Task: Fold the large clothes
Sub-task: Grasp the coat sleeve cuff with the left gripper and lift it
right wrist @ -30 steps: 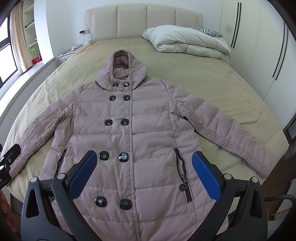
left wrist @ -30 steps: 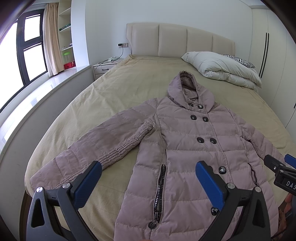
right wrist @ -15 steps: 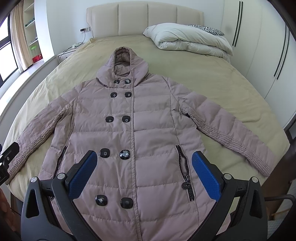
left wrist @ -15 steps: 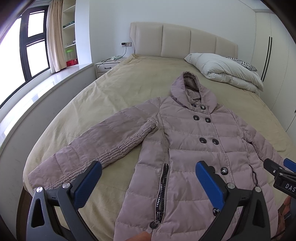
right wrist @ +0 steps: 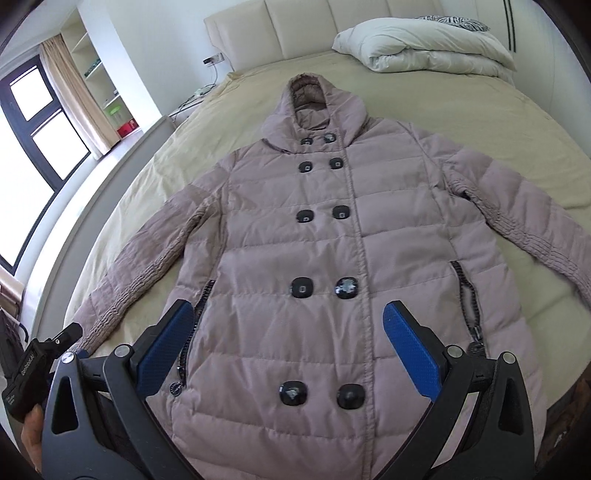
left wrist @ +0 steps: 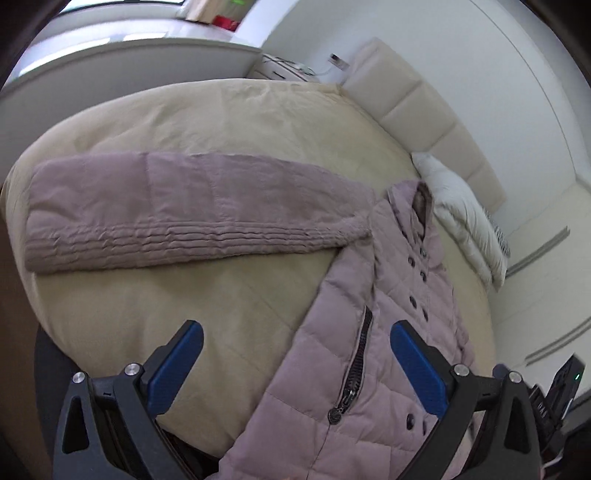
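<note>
Pink-mauve hooded puffer coat (right wrist: 332, 258) is laid flat, front up, on the beige bed (right wrist: 461, 110), hood toward the headboard (right wrist: 325, 26), hem at the near edge. It is buttoned up, with two columns of dark buttons (right wrist: 303, 288) down the front. Both sleeves are spread out and down to the sides; a zip pocket (right wrist: 467, 295) is seen on each side of the body.

Left gripper (left wrist: 295, 365) is released, blue pads (left wrist: 173, 365) wide apart, nothing held between them. It is hovered above the near bed edge, over bare sheet just beside the coat's side and its pocket zip (left wrist: 354, 365). In the left wrist view the coat's sleeve (left wrist: 184, 214) is stretched across the sheet above the gripper, with the cuff near the bed's edge. That view is tilted strongly.

Right gripper (right wrist: 291, 350) is likewise released, pads spread, nothing grasped. It is held above the lower front of the coat, with the lower button pairs seen between the fingers. No contact with the fabric is visible.

A folded white duvet (right wrist: 424, 48) is piled at the far right by the headboard, well apart from the coat. A window (right wrist: 33, 122) with a curtain (right wrist: 77, 92) is seen at the left.
</note>
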The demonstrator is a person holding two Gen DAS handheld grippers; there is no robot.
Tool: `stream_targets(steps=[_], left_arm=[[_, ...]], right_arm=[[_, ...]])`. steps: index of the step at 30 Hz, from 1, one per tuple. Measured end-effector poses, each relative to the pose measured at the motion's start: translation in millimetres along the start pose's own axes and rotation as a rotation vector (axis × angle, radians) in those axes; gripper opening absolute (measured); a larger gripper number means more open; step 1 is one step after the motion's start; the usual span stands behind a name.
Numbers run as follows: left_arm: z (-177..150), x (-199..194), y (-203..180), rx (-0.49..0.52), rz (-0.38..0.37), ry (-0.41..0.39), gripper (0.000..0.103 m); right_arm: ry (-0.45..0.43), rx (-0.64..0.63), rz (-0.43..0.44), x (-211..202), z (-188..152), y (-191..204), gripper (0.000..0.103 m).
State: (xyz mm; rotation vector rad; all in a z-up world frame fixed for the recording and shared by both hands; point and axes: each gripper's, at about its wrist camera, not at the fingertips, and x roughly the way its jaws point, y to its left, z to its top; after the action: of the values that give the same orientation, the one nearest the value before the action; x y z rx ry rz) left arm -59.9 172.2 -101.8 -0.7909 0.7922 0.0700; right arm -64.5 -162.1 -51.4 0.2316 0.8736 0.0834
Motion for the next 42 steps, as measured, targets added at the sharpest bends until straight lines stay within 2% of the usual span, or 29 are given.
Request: stream_targets(steps=[2, 4, 6, 8, 12, 19, 21, 23, 24, 25, 27, 30, 33, 35, 38, 40, 42], left_arm=[[3, -11, 40, -0.166, -0.002, -0.084, 0.102], [7, -11, 75, -0.305, -0.027, -0.118, 0.101], [9, -8, 102, -0.430, -0.049, -0.139, 0.095], [9, -5, 121, -0.521, -0.065, -0.167, 0.090], [9, 1, 143, -0.633, -0.082, -0.233, 0.082], [23, 7, 169, -0.743, -0.066, -0.301, 0.069], [28, 8, 171, -0.756, -0.045, -0.302, 0.059], [36, 11, 171, -0.749, -0.018, -0.289, 0.026], [40, 13, 170, -0.738, -0.024, -0.283, 0.022], [46, 12, 166, -0.710, -0.017, -0.280, 0.020], [58, 8, 137, -0.568, 0.023, -0.301, 0.018], [76, 4, 74, -0.261, 0.063, -0.325, 0.018], [78, 18, -14, 0.116, 0.098, -0.320, 0.017], [63, 40, -71, 0.356, 0.113, -0.280, 0.017], [15, 76, -129, 0.619, 0.117, -0.214, 0.017], [-14, 93, -149, 0.728, 0.111, -0.185, 0.017], [-38, 100, -157, 0.795, 0.100, -0.160, 0.017]], right_arm=[[-0.007, -0.020, 0.025, 3, -2, 13, 0.103], [-0.011, -0.033, 0.049, 3, -3, 21, 0.103], [-0.014, -0.041, 0.066, 2, -3, 25, 0.103], [-0.017, -0.035, 0.077, 1, -3, 25, 0.103], [-0.008, -0.001, 0.088, 0, -2, 20, 0.103], [-0.008, 0.029, 0.097, -3, -4, 10, 0.103], [-0.014, 0.032, 0.098, -5, -5, 7, 0.103], [-0.021, 0.034, 0.096, -7, -6, 2, 0.103], [-0.021, 0.040, 0.095, -8, -7, -1, 0.103], [-0.022, 0.049, 0.096, -9, -7, -6, 0.103], [-0.029, 0.072, 0.100, -11, -9, -17, 0.103], [-0.039, 0.108, 0.088, -13, -12, -39, 0.103], [-0.041, 0.180, 0.091, -11, -14, -67, 0.103], [-0.039, 0.238, 0.107, -7, -16, -87, 0.102], [-0.035, 0.302, 0.152, -1, -16, -111, 0.102], [-0.023, 0.342, 0.216, 6, -16, -122, 0.102], [0.009, 0.382, 0.307, 18, -11, -128, 0.102]])
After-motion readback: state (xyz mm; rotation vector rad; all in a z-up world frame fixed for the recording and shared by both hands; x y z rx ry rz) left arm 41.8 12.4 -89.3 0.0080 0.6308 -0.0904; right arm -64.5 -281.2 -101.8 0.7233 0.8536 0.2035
